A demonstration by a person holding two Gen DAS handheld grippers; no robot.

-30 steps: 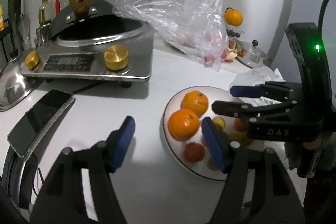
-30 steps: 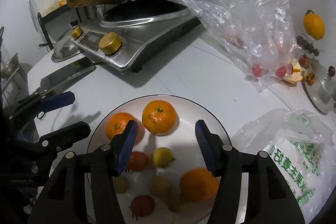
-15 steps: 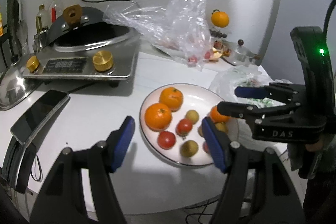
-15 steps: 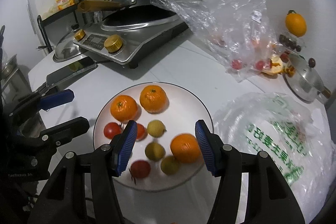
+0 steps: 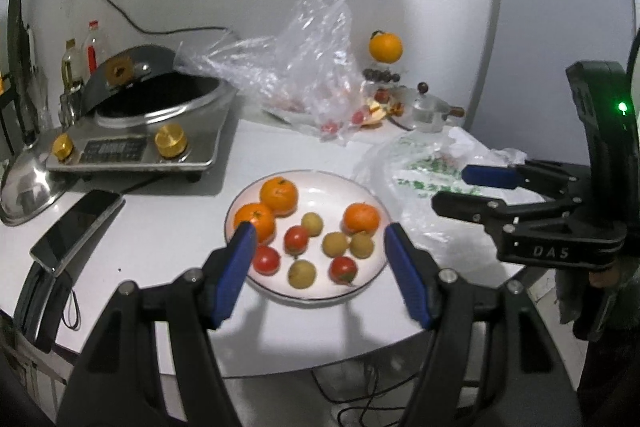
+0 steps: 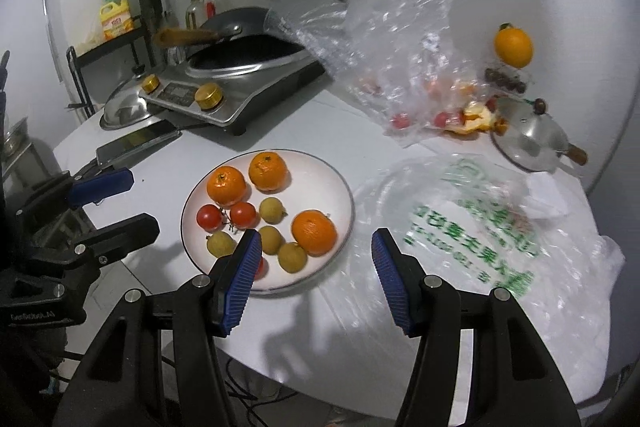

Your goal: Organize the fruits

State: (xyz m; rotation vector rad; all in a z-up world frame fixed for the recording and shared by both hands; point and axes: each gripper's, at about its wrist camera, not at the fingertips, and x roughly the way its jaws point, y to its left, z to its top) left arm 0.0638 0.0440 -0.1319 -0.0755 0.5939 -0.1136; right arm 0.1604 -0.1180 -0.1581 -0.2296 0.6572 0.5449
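A white plate point(image 5: 320, 183) point(image 6: 320, 171) on the white table holds three oranges point(image 5: 279, 193) point(image 6: 268, 171), red tomatoes point(image 5: 297, 239) point(image 6: 211, 217) and several small yellow-brown fruits point(image 5: 334, 242) point(image 6: 271, 210). My left gripper point(image 5: 318, 245) is open and empty, held above the plate's near edge. My right gripper point(image 6: 316, 251) is open and empty, over the plate's near right edge. Each gripper shows in the other's view: the right one point(image 5: 472, 189) to the plate's right, the left one point(image 6: 116, 203) to its left.
An induction cooker with a wok point(image 5: 152, 131) point(image 6: 240, 83) stands at the back left, a phone point(image 5: 76, 227) beside it. A clear bag with tomatoes point(image 5: 308, 83) point(image 6: 400, 67) lies behind the plate. A printed plastic bag point(image 6: 480, 219) lies right. A lone orange point(image 5: 385, 47) and a pot lid point(image 6: 532, 135) sit far back.
Both grippers have pulled back and up from the plate, which now looks smaller and shows whole. Both stay open and empty. The fruits have not moved.
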